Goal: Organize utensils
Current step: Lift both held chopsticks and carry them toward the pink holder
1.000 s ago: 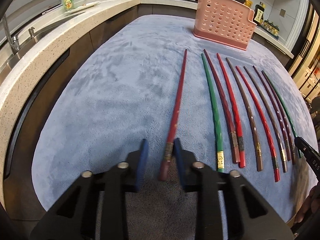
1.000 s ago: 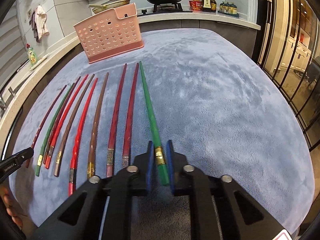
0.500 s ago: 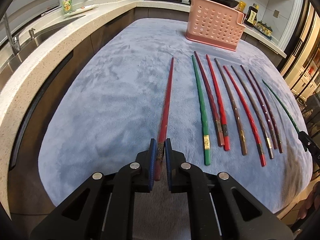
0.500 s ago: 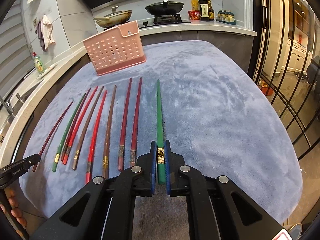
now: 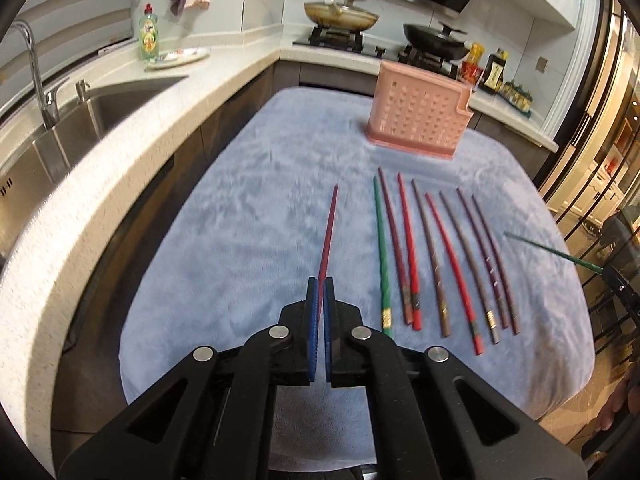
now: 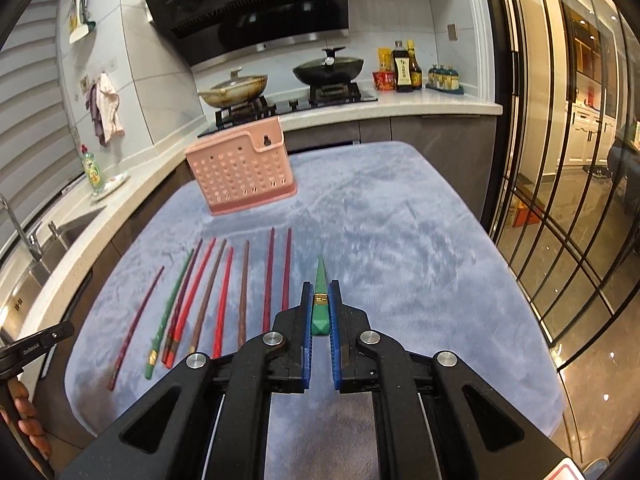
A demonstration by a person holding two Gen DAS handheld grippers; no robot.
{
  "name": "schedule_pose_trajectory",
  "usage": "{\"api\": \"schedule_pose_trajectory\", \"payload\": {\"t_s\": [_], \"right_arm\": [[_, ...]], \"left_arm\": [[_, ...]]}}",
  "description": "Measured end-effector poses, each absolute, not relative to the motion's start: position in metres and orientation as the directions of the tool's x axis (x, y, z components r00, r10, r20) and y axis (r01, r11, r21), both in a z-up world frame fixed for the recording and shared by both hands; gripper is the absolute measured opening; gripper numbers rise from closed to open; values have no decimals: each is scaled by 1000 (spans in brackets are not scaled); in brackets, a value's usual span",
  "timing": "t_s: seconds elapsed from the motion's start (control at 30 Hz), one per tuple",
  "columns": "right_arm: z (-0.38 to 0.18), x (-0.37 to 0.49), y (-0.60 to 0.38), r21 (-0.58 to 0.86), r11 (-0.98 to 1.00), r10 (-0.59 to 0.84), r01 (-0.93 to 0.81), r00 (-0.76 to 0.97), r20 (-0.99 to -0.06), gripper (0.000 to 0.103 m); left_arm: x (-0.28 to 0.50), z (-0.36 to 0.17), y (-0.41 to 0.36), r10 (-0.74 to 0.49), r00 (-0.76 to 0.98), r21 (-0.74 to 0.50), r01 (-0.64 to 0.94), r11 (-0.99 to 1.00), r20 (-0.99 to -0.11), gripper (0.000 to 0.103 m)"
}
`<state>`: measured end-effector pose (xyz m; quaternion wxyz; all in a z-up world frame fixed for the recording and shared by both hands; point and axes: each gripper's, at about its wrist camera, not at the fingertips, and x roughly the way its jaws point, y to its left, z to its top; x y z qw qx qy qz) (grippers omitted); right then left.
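The left gripper [image 5: 320, 284] is clamped on a dark red chopstick [image 5: 328, 232] at lower centre, its tip pointing up the frame over the blue cloth [image 5: 248, 216]. The right gripper [image 6: 320, 304] pinches a green chopstick [image 6: 320, 300] — gold band between the pads. Other chopsticks [image 5: 436, 256] lie in a row on the cloth, the pink basket [image 5: 420, 120] upright beyond them.

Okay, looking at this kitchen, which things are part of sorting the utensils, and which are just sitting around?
Part of the job:
dark red chopstick in the left gripper
green chopstick in the right gripper
row of chopsticks on the cloth
pink basket

Just lying about:
soap bottle
pans
sauce bottles
sink
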<state>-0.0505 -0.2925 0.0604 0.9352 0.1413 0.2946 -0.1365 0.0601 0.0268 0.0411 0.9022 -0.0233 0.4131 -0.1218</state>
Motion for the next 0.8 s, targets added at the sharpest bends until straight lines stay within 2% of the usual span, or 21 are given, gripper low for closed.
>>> {"api": "schedule_pose_trajectory", "payload": {"t_s": [0.17, 0.2, 0.23, 0.3, 0.47, 0.6, 0.67, 0.7, 0.8], "right_arm": [[68, -53, -296, 190, 920, -178, 342, 799, -574, 7], [67, -53, -297, 191, 920, -176, 342, 797, -578, 7], [65, -54, -295, 192, 920, -174, 342, 794, -583, 7], [60, -55, -294, 194, 919, -167, 342, 786, -596, 7], [50, -54, -291, 187, 921, -161, 343, 769, -619, 7], [44, -54, -288, 182, 920, -163, 347, 761, -628, 7], [42, -54, -288, 182, 919, -162, 349, 757, -632, 7], [41, -54, -288, 183, 919, -161, 349, 756, -635, 7], [40, -55, -287, 183, 919, -160, 350, 753, -638, 7]], "left_arm": [[64, 27, 24, -253, 592, -151, 218, 964, -765, 4], [65, 20, 24, -248, 579, -148, 214, 965, -776, 12], [65, 10, 24, -245, 565, -148, 213, 966, -788, 25], [65, -8, 23, -229, 547, -134, 208, 969, -805, 36], [72, -46, 24, -233, 492, -148, 205, 967, -839, 36], [73, -51, 25, -244, 495, -159, 209, 965, -834, 34], [72, -51, 24, -236, 499, -145, 215, 966, -834, 28], [72, -52, 24, -229, 501, -135, 216, 967, -834, 20], [71, -52, 26, -237, 499, -139, 226, 964, -834, 9]]}}
